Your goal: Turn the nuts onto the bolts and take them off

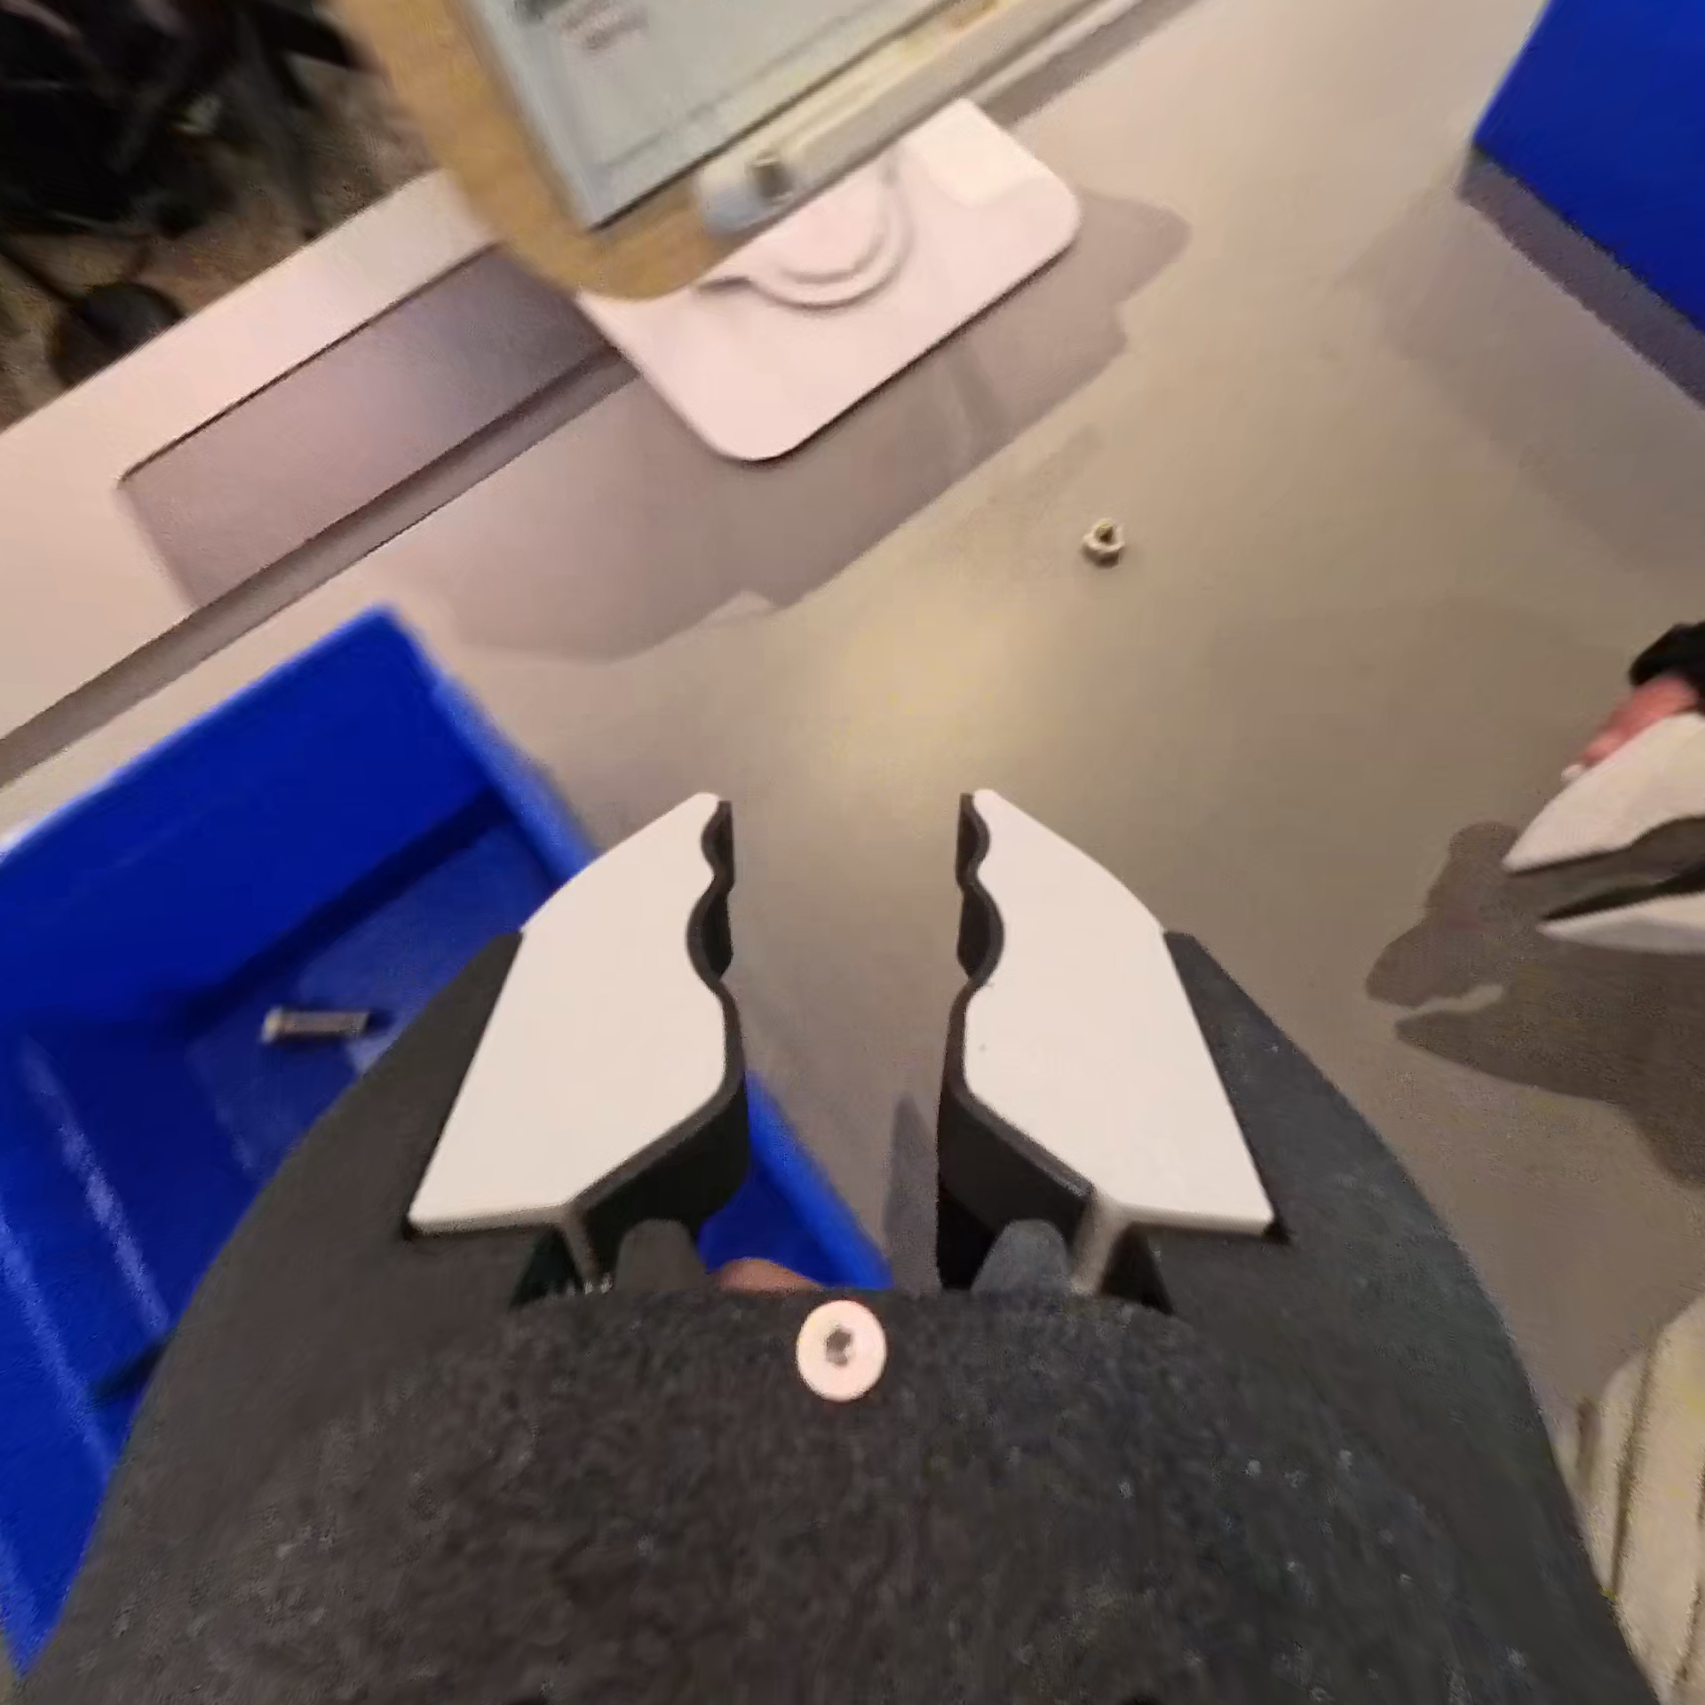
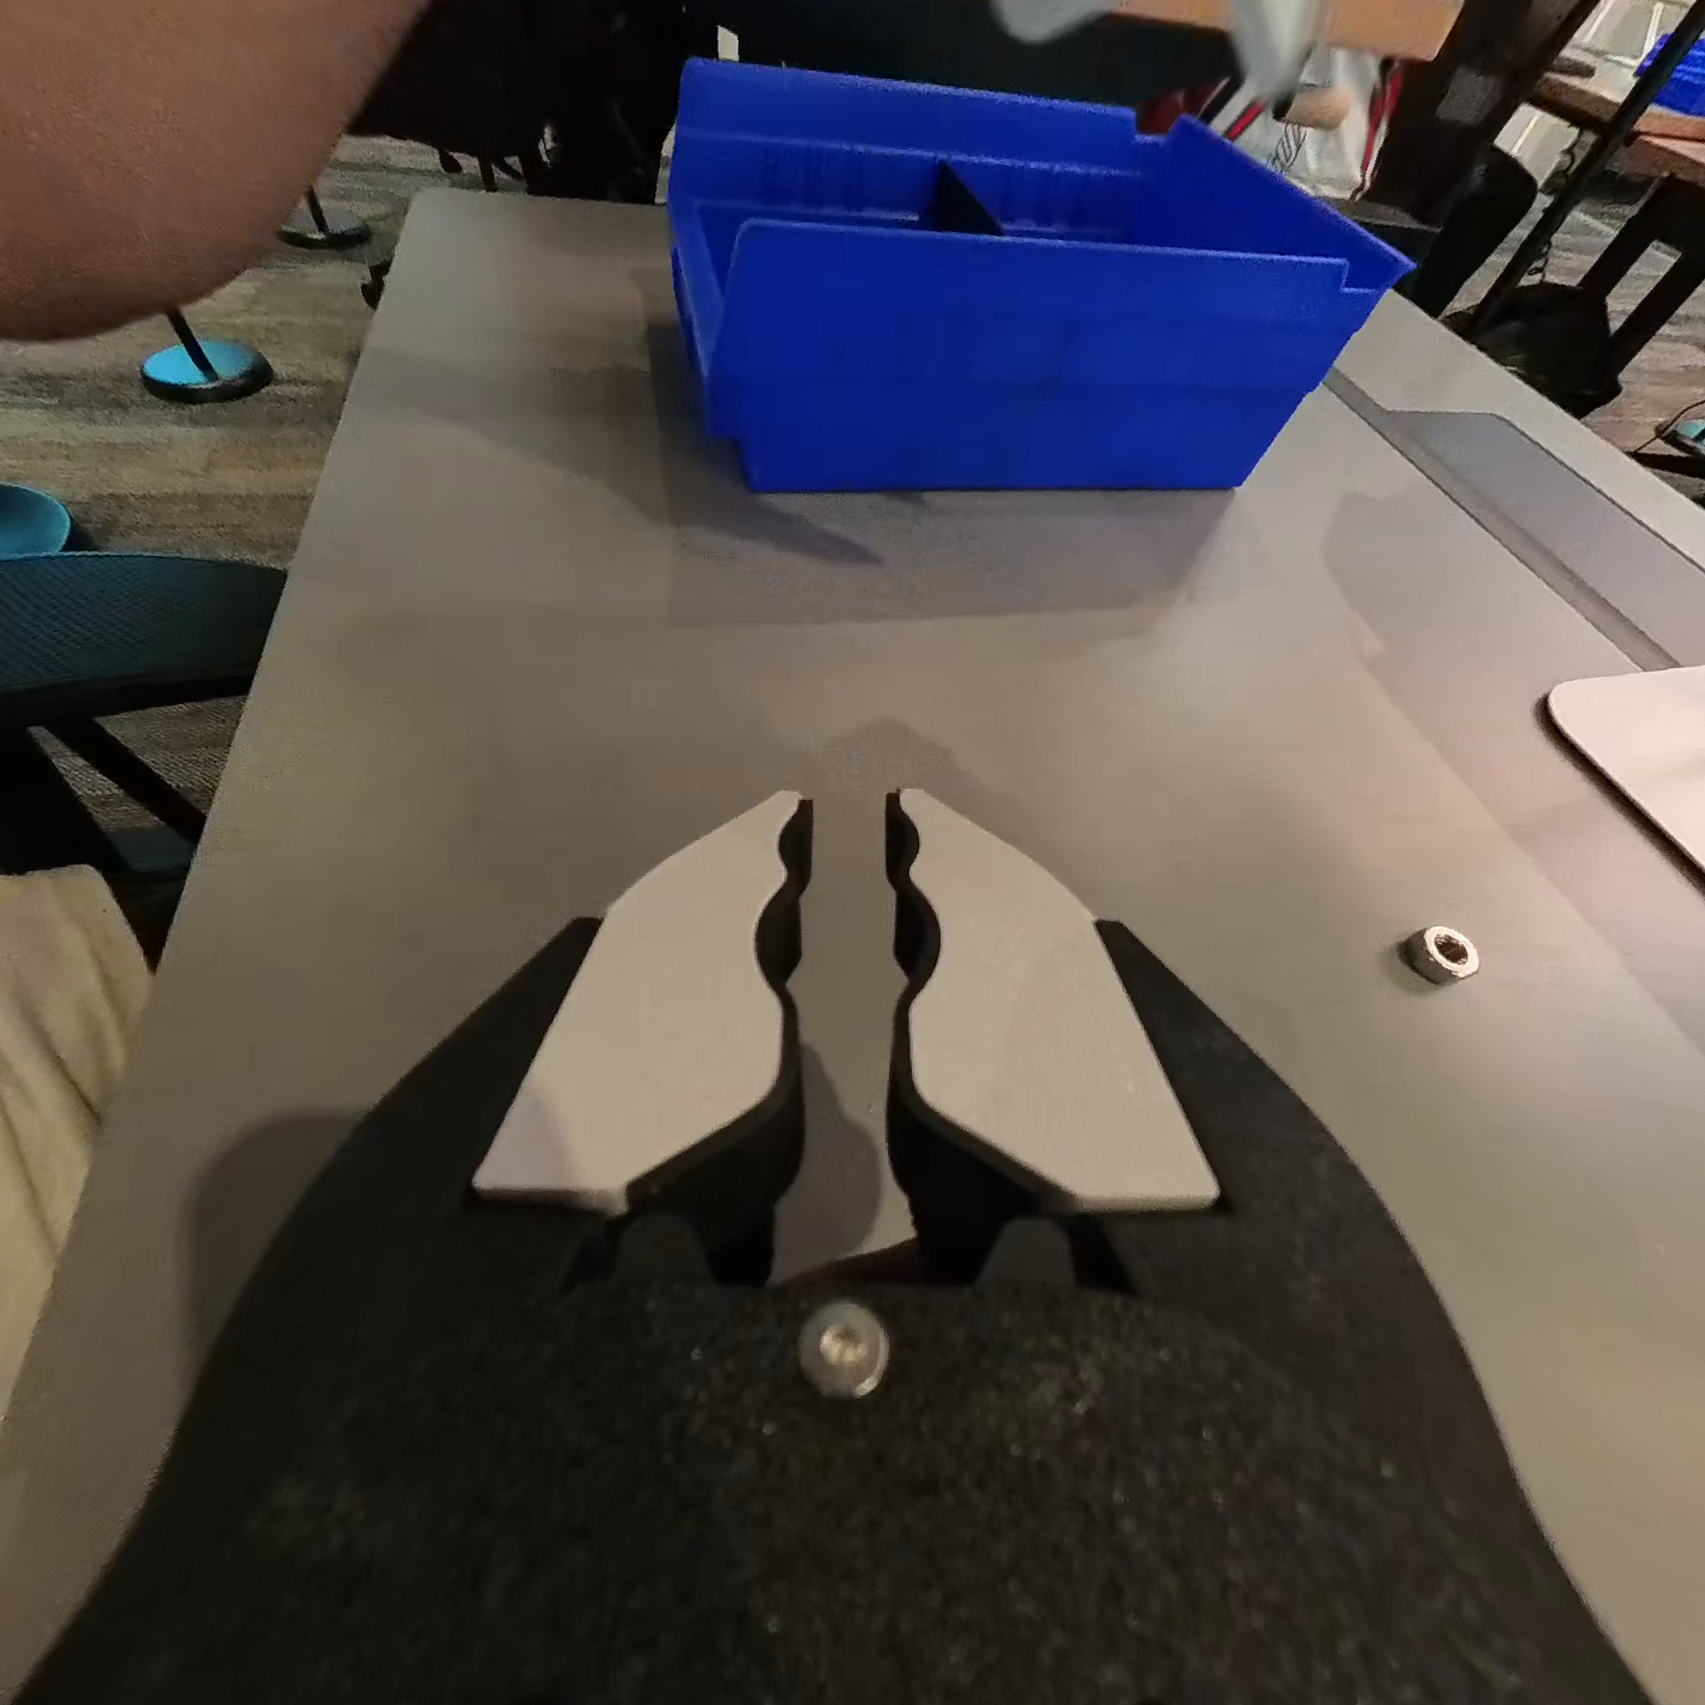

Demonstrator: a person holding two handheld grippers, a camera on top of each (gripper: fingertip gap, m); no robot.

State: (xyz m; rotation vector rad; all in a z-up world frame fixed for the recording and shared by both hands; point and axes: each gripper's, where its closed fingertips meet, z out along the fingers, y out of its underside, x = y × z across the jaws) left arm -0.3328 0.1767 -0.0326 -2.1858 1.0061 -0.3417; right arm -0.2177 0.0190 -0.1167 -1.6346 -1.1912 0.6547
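Left gripper (image 1: 844,812) fingers spread wide and empty; right gripper (image 2: 849,807) fingers narrowly parted, empty

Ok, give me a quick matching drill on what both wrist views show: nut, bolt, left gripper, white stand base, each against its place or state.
1. nut
2. bolt
3. left gripper
4. white stand base

A. open, holding nothing
B. lying inside the blue bin
C. flat on the table's far side
D. loose on the grey table

Pairs: 1-D, 2-B, 3-A, 4-C
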